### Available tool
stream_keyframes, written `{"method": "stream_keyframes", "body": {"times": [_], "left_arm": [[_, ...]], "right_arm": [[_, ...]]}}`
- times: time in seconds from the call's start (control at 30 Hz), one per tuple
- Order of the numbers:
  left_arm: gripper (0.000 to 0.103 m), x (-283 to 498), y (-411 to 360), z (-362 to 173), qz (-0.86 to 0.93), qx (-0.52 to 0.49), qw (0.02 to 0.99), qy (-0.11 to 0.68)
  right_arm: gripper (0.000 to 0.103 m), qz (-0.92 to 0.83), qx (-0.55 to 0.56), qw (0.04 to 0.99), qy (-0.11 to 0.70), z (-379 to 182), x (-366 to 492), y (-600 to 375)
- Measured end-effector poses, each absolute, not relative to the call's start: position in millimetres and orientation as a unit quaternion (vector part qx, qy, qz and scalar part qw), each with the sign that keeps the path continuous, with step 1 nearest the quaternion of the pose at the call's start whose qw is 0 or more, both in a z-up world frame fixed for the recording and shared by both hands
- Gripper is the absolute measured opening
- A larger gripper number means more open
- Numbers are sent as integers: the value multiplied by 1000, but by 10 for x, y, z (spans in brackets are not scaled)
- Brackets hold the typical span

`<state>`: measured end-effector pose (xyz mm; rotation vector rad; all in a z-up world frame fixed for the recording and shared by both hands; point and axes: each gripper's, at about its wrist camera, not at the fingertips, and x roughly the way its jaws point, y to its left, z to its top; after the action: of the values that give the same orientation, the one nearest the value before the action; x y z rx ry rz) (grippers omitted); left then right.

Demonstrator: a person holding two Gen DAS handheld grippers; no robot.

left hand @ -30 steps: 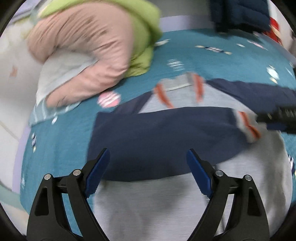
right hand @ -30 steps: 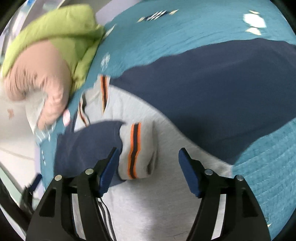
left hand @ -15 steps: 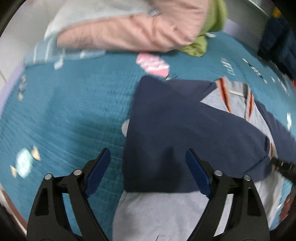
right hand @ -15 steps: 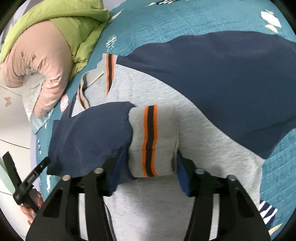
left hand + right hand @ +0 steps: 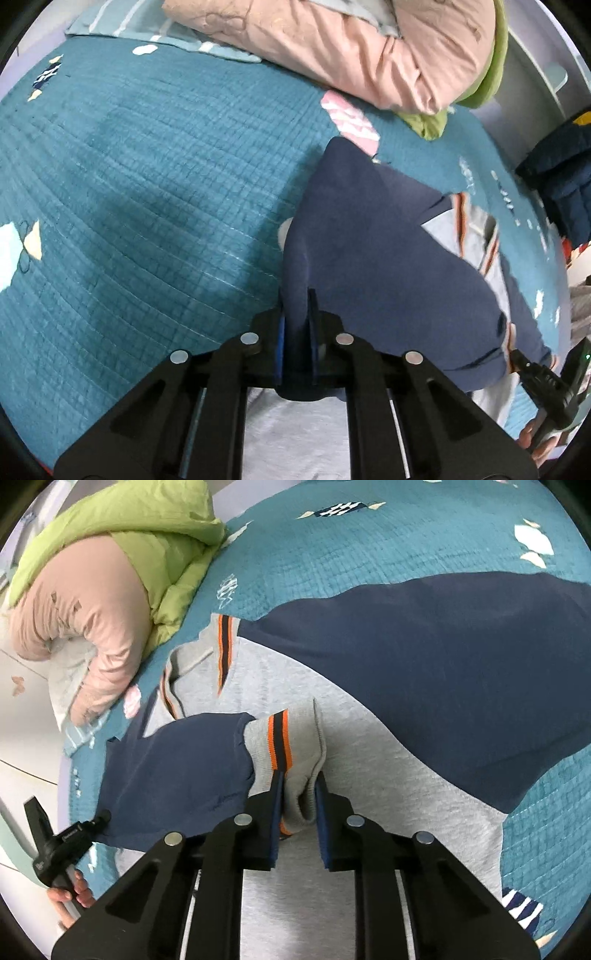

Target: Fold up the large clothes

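A grey sweatshirt (image 5: 332, 897) with navy sleeves and orange-striped trim lies on a teal bedspread (image 5: 369, 546). Its left navy sleeve (image 5: 388, 258) is folded across the grey body. My left gripper (image 5: 295, 314) is shut on the folded edge of that sleeve near the shoulder. My right gripper (image 5: 299, 797) is shut on the sleeve's grey striped cuff (image 5: 291, 738). The other navy sleeve (image 5: 443, 664) lies spread out to the right. The collar (image 5: 199, 664) points toward the pillows.
A pink and green quilt pile (image 5: 103, 590) with a pillow sits at the head of the bed, also in the left wrist view (image 5: 351, 48). Dark clothing (image 5: 561, 177) hangs at the far right. The teal bedspread (image 5: 147, 184) stretches to the left.
Both grippers have closed: the left on the navy sleeve's folded edge, the right on the striped cuff. The left gripper swung left and came down to the sleeve.
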<state>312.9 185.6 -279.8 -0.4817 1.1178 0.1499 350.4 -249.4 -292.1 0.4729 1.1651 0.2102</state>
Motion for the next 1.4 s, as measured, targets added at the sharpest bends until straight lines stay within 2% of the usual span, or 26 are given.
{"method": "stream_keyframes", "body": {"times": [0.17,0.33,0.4,0.57,0.6,0.67,0.7,0.77,0.83,0.9,0.97,1.07,1.17,1.2,1.23,1.27,1.3,1.33,1.37,1.4], "left_arm": [[10,3156,1830,-3012,86,-206,824,521],[15,3084,1760,-2793,73,-166,834,521],[17,3051,1727,-2677,75,-145,841,516],[16,2987,1559,-2334,62,-89,868,485],[15,2995,1503,-2297,51,-84,870,483],[5,3016,1392,-2281,35,-67,873,482],[4,3026,1345,-2298,31,-56,872,485],[0,3125,1298,-2477,34,-45,861,505],[0,3221,1413,-2818,57,-70,835,542],[0,3215,1564,-3059,70,-110,827,547],[0,3191,1581,-3057,71,-116,834,536],[0,3211,1440,-3027,77,-60,835,542],[1,3210,1334,-2925,83,-26,835,544],[3,3194,1307,-2870,90,-19,835,542],[14,3190,1273,-2826,95,-15,835,542],[30,3177,1243,-2783,91,-14,836,542],[40,3170,1189,-2725,79,-14,838,539],[56,3148,1150,-2672,75,-7,842,534],[61,3116,1084,-2617,79,4,846,527],[62,3085,1004,-2561,81,18,850,520]], "right_arm": [[18,86,201,806,550,-3015,3524,-2440],[22,75,207,823,524,-2799,3493,-2522],[31,73,207,842,493,-2636,3447,-2574],[32,115,178,869,448,-2350,3347,-2488],[30,121,166,869,449,-2340,3339,-2435],[26,135,147,862,467,-2398,3351,-2317],[16,136,138,855,482,-2469,3371,-2264],[10,131,125,840,512,-2618,3409,-2218],[10,111,108,804,575,-2952,3503,-2193],[5,114,138,807,563,-3030,3518,-2266],[2,112,151,802,567,-3025,3538,-2306],[2,110,142,808,562,-3021,3531,-2282],[6,113,139,812,556,-2952,3522,-2261],[7,115,145,812,554,-2915,3525,-2277],[8,110,147,816,548,-2867,3530,-2293],[18,105,146,822,540,-2816,3523,-2307],[42,96,143,833,526,-2745,3509,-2344],[58,89,143,840,516,-2697,3496,-2381],[83,78,145,849,502,-2631,3473,-2440],[90,70,153,855,491,-2575,3454,-2508]]}}
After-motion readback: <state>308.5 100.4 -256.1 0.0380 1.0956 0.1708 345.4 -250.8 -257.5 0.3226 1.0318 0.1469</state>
